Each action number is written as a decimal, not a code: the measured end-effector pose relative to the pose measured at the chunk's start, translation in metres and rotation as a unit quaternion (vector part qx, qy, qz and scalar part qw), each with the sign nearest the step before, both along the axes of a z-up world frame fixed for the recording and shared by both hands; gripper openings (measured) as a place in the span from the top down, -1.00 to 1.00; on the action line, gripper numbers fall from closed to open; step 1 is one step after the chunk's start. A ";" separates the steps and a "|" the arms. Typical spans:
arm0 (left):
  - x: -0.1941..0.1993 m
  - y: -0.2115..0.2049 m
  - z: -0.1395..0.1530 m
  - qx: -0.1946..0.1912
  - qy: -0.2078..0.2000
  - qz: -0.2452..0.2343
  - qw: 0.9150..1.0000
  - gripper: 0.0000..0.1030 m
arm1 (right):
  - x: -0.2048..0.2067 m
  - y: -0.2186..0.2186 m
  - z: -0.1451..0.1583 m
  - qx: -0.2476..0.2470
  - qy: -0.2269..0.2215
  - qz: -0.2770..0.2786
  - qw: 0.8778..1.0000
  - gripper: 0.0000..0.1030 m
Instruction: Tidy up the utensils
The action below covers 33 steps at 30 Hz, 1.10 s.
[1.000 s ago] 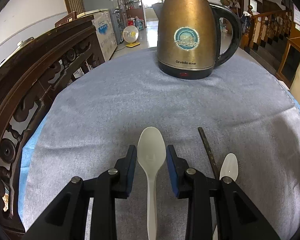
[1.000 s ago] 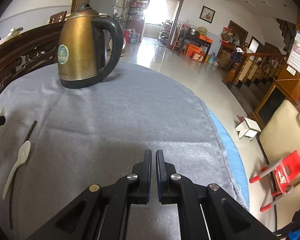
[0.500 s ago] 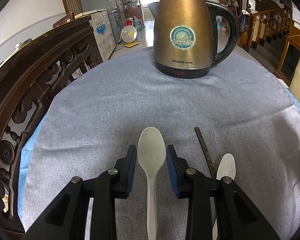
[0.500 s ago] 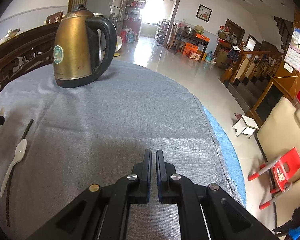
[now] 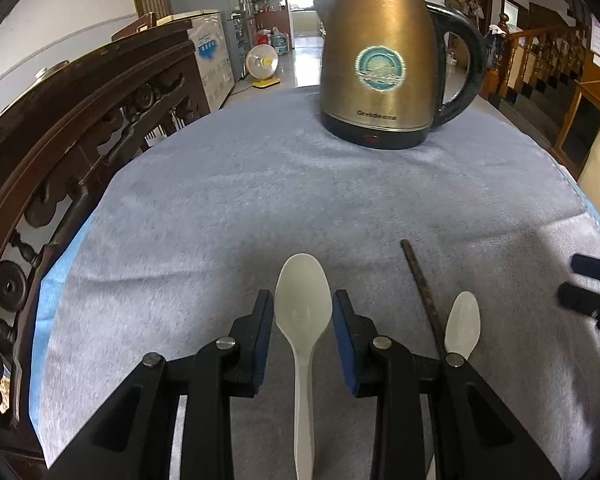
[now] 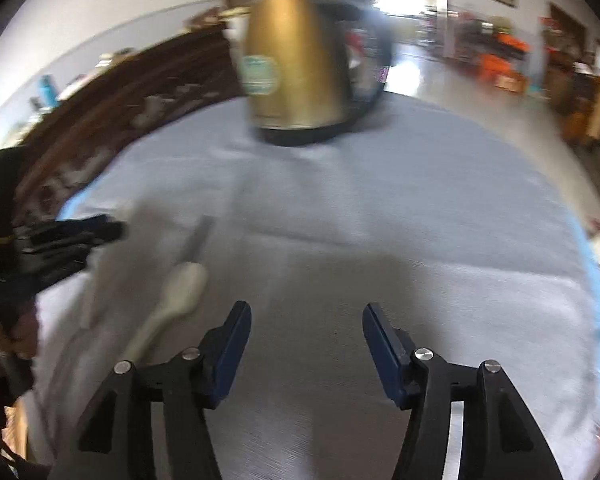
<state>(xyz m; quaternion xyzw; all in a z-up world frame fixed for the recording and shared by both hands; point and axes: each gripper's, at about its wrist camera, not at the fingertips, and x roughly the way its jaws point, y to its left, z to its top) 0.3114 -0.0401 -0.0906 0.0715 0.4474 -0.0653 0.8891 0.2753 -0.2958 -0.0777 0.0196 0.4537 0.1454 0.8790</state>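
My left gripper (image 5: 303, 312) is shut on a large white plastic spoon (image 5: 303, 344), its blue pads against the sides of the bowl and the handle running back between the fingers. To its right a dark chopstick (image 5: 422, 292) and a small white spoon (image 5: 463, 326) lie side by side on the grey cloth. My right gripper (image 6: 306, 320) hovers over bare cloth just right of the small spoon (image 6: 184, 284) and chopstick (image 6: 199, 240). Its jaws are opening with nothing between them. The right wrist view is blurred. The right gripper's fingertips (image 5: 592, 292) show at the right edge of the left wrist view.
A brass-coloured electric kettle (image 5: 380, 64) with a black handle stands at the far side of the round table (image 5: 260, 200). A carved dark wooden chair back (image 5: 80, 128) curves along the left edge. A cream seat and a staircase lie beyond the right edge.
The right gripper went from shut to open and swung left, bringing the small spoon and chopstick close beside its left finger. The left gripper kept its hold on the large spoon.
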 end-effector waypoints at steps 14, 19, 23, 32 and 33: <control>-0.017 0.018 -0.003 -0.063 0.020 -0.035 0.997 0.39 | 0.042 0.071 -0.039 0.061 0.054 0.076 0.994 0.14; -0.021 0.022 -0.002 -0.082 0.029 -0.037 0.996 0.39 | 0.047 0.075 -0.045 0.058 0.056 0.086 0.993 0.76; -0.025 0.027 0.000 -0.088 0.033 -0.034 0.995 0.39 | 0.045 0.075 -0.039 0.066 0.040 0.087 0.993 0.87; -0.049 0.043 0.019 -0.113 0.023 -0.030 0.993 0.39 | 0.011 0.042 -0.006 0.079 -0.020 0.035 0.996 0.91; -0.054 0.045 0.023 -0.118 0.021 -0.030 0.992 0.39 | 0.004 0.036 -0.001 0.082 -0.028 0.027 0.996 0.91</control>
